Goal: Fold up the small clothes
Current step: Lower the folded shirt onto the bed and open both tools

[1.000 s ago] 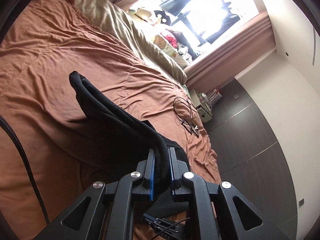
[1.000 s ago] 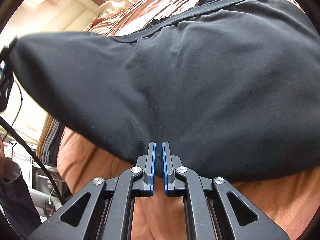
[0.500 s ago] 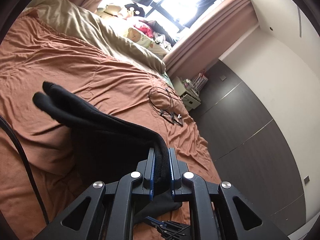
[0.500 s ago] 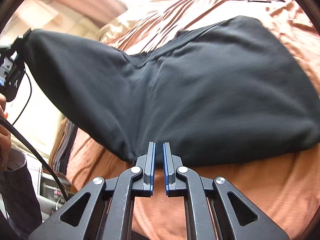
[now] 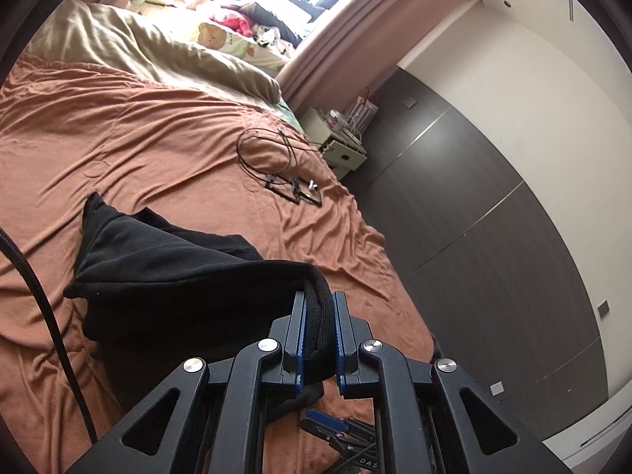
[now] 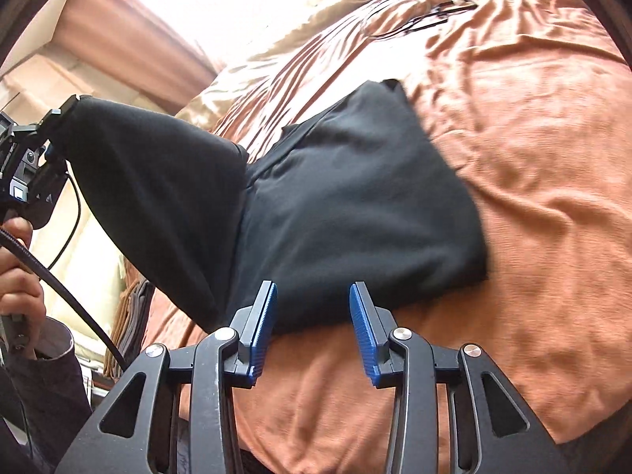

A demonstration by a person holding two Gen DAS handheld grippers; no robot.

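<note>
right gripper [image 6: 312,328]: jaws have just been opening, now clearly apart; nothing pinched. Garment's near edge sits just past the blue pads [image 6: 262,330], no contact visible.
left gripper [image 5: 319,339]: jaws nearly together, clamped on a thick bunched edge of the garment. In the right wrist view it is at 9 o'clock [image 6: 59,118], holding that corner up off the bed.
person's hand [image 6: 17,284]: 8 o'clock in the right wrist view, on the left gripper's handle, dark sleeve below it.
black garment [image 6: 355,197]: main part lies folded and flat on the bedspread, centre of the right wrist view; one flap rises towards 9 o'clock into the left gripper. In the left wrist view it runs from the jaws out to 9 o'clock [image 5: 166,268].
bedspread [image 6: 533,158]: orange-brown, wrinkled, under everything.
black cable [image 5: 268,154]: looped on the bedspread at 12 o'clock beyond the garment, well apart from it.
beige pillow [image 5: 158,55]: 11 o'clock, far end of the bed.
bedside cabinet [image 5: 339,138]: 1 o'clock, beside the bed.
</note>
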